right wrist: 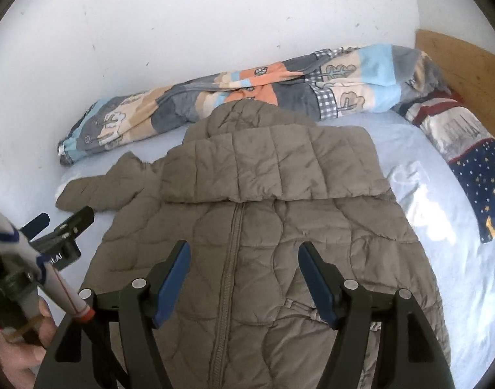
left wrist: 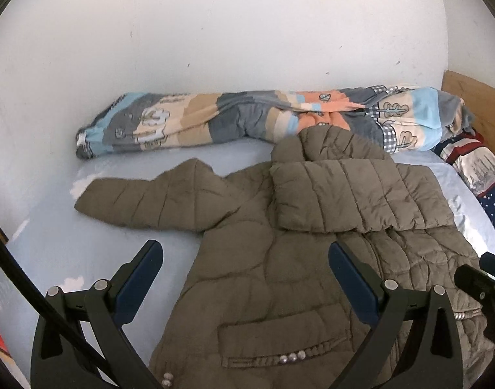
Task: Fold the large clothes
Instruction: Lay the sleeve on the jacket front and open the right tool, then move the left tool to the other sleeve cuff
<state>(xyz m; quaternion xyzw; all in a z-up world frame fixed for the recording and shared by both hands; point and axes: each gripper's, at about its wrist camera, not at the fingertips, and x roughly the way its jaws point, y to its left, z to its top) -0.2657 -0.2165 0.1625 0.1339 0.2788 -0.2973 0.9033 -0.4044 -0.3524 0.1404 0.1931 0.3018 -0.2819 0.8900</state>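
Nearest the lens in the right wrist view, the right gripper (right wrist: 242, 278) hangs above the lower front of the jacket (right wrist: 257, 227), its blue-padded jaws set wide with nothing between them but air over the closed zip (right wrist: 229, 253). The left gripper (left wrist: 246, 278) hovers likewise over the jacket's left flank, jaws spread wide and empty, one finger above the bare sheet (left wrist: 85, 243) and the other above the quilted cloth; a pocket flap with small studs (left wrist: 291, 356) shows just below it. The jacket itself, olive-brown and puffy, lies front up on the bed, collar end toward the wall (left wrist: 215, 48). Its right sleeve (right wrist: 273, 165) is folded across the chest (lying flat and crosswise, covering the top of the zip), while the left sleeve (left wrist: 140, 201) stretches out to the side on the sheet. The hood (left wrist: 328, 142) rises behind the folded sleeve, touching a rolled patchwork quilt (left wrist: 231, 120) that runs along the wall. At the right, a star-patterned pillow (right wrist: 474, 175) rests against a wooden headboard (right wrist: 468, 64). In the right wrist view the left gripper's fingers (right wrist: 82, 218) appear at the left edge beside the outstretched sleeve's cuff, with a hand (right wrist: 17, 353) below.
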